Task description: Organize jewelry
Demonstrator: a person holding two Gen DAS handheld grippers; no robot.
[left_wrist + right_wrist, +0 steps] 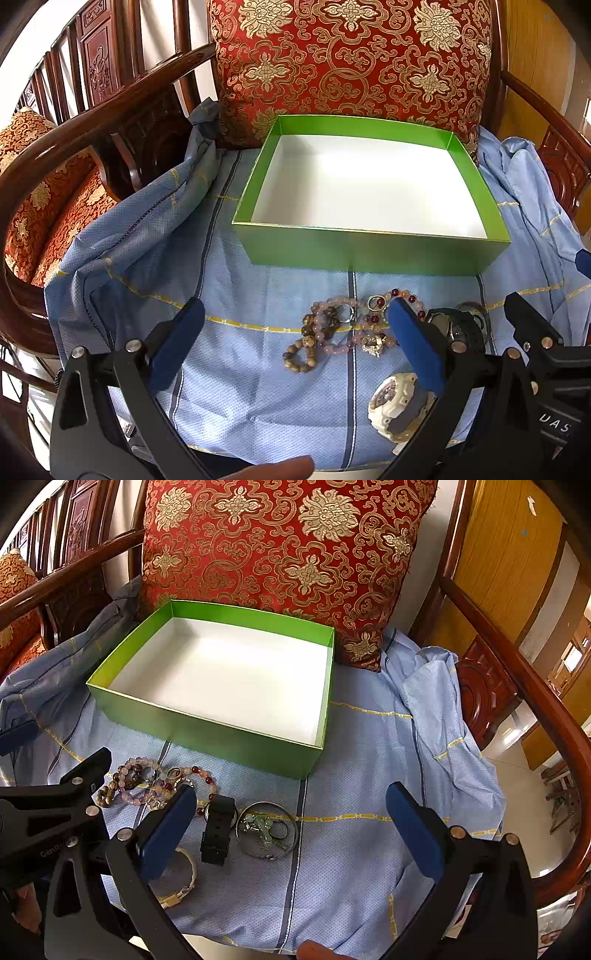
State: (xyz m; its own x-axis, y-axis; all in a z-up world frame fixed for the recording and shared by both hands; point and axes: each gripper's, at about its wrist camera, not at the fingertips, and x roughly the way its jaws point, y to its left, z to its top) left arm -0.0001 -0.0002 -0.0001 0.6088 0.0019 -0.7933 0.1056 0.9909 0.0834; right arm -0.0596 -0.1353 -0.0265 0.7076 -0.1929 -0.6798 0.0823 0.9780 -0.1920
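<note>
An empty green box [369, 254] with a white inside sits on a blue cloth [236, 332]; it also shows in the right wrist view [229, 738]. In front of it lies a pile of beaded bracelets [321, 332] and rings [375, 302], a white watch [397, 410] and a black watch [218, 829]. A silver bangle with a charm [266, 829] lies beside the black watch. My left gripper [295, 317] is open above the cloth, with the beads between its fingers. My right gripper [291, 805] is open over the bangle.
The cloth covers the seat of a dark wooden armchair [74, 140]. A red and gold cushion [351, 62] leans behind the box. The chair's right arm [517, 657] curves round. A thin bracelet [184, 878] lies by my right gripper's left finger.
</note>
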